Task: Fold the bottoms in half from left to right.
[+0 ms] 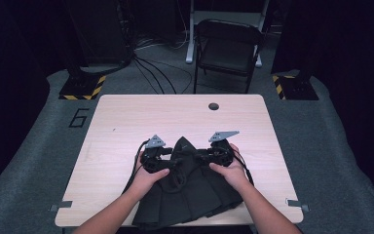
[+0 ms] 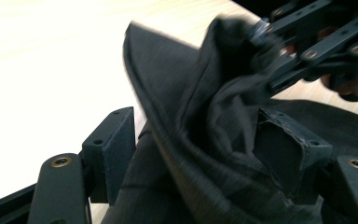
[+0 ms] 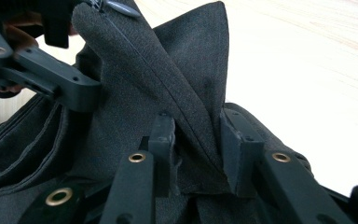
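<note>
Your black pleated fabric garment [image 1: 187, 187] lies on the near middle of the light wooden table [image 1: 126, 122], its hem at the near edge and its top bunched up into a peak between your two hands.

Your left gripper [image 2: 205, 149] sits at the left of that peak. Its jaws stand wide apart with a thick fold of the dark cloth running up between them; the cloth lies against the right-hand pad [image 2: 284, 149], while the left-hand pad stands clear of it, so nothing is clamped there.

Your right gripper [image 3: 198, 154] sits at the right of the peak. Its jaws are pressed in on a raised, stitched fold of the garment, which stands up as a point above the pads [image 3: 163, 149].

In the high view both grippers lie close together over the garment's top, your left hand [image 1: 148, 178] and right hand [image 1: 231, 170] resting on the cloth.
</note>
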{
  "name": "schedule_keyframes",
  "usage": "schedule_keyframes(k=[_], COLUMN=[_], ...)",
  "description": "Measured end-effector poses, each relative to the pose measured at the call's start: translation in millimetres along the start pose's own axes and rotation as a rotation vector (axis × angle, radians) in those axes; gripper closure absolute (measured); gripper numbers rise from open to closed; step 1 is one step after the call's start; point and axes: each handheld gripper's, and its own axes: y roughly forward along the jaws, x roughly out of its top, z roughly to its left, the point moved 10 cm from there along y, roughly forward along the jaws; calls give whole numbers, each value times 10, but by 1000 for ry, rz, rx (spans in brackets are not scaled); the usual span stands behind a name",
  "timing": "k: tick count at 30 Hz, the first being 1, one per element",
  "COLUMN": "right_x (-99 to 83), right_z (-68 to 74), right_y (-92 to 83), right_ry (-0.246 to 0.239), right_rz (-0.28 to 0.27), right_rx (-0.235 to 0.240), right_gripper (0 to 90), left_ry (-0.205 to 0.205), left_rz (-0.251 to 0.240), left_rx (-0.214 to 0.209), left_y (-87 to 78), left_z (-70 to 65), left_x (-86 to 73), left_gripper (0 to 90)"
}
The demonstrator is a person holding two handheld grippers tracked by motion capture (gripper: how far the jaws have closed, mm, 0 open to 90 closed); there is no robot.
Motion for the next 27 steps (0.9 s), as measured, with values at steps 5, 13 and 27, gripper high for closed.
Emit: schedule_keyframes(k=[5,13,27], right_x=[-1,-7,0], right_z=[0,7,29], right_y=[0,-9,-93], right_ry=[-2,-7,-24], right_rz=[-3,-5,-21], right_rx=[-1,-4,-46], right_gripper=[667,661,508], left_ry=[-22,-50,32], left_rz=[-6,32,2], left_rx=[-24,-61,-56], left_y=[-53,-36,-64], left_z=[-3,-24,-33], left_x=[-52,-121,-75], left_gripper=[367,483,793])
